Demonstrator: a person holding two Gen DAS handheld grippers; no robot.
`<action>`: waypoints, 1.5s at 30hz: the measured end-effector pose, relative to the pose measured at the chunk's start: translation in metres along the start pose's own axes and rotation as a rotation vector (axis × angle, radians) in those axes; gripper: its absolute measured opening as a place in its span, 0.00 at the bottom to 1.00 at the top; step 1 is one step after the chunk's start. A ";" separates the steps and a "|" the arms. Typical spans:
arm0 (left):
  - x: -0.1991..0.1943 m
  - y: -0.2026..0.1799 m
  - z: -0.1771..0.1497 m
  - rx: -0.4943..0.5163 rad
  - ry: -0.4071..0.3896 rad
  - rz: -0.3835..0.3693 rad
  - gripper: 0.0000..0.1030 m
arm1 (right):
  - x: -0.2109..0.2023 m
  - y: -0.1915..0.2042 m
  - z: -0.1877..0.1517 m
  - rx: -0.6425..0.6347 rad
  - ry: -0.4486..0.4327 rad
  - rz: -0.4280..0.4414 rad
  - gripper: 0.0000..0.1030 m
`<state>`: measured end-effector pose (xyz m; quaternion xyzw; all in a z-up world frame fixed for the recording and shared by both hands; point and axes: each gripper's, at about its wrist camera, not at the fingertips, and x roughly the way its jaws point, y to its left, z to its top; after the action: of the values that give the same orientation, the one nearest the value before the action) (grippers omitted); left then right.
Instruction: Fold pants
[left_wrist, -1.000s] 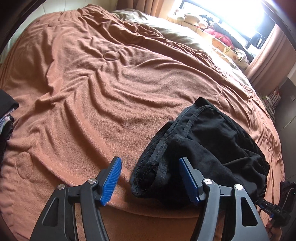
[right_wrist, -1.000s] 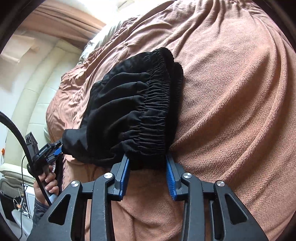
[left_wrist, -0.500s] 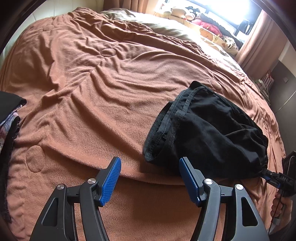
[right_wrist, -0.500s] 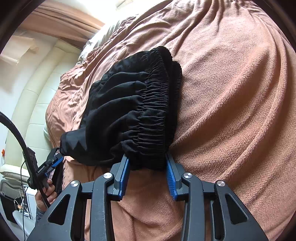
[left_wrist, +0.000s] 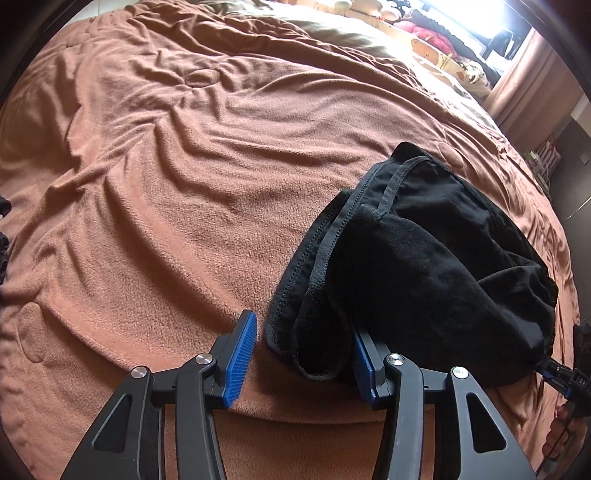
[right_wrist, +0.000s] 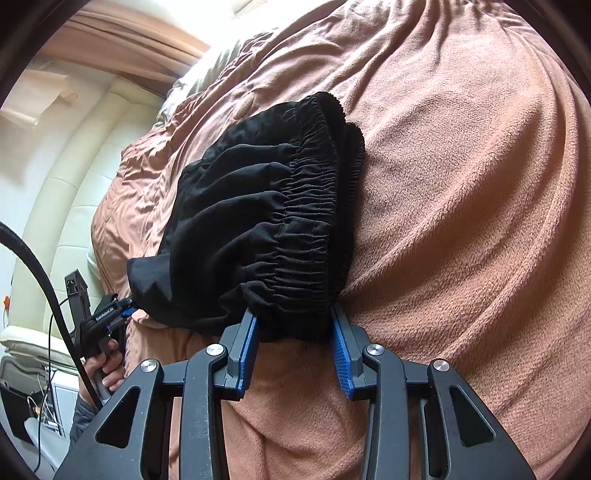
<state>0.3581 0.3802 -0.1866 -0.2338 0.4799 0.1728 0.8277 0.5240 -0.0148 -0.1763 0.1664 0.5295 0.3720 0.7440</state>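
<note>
We're in a home bedroom here. A wide bed fills the left wrist view, spread with a rumpled brown fleece blanket (left_wrist: 184, 177), and an olive-grey cover (left_wrist: 343, 35) lies toward its far end. Past that, stuffed toys and clutter (left_wrist: 436, 40) sit along a bright window, with a brown curtain (left_wrist: 517, 77) hanging at the right. Over in the right wrist view, a cream padded headboard (right_wrist: 70, 192) curves up behind the bed, curtain folds above it.
</note>
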 end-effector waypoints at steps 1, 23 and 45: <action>0.003 -0.002 0.001 0.002 0.005 0.003 0.50 | 0.000 0.000 0.000 0.000 -0.001 0.000 0.33; -0.055 -0.012 -0.018 -0.032 -0.068 -0.061 0.08 | -0.025 0.015 -0.017 -0.041 -0.078 0.046 0.13; -0.141 0.010 -0.127 -0.173 -0.102 -0.143 0.08 | -0.079 0.021 -0.063 -0.114 -0.061 0.086 0.13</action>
<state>0.1950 0.3092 -0.1204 -0.3290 0.4026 0.1659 0.8379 0.4455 -0.0679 -0.1347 0.1576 0.4768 0.4278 0.7516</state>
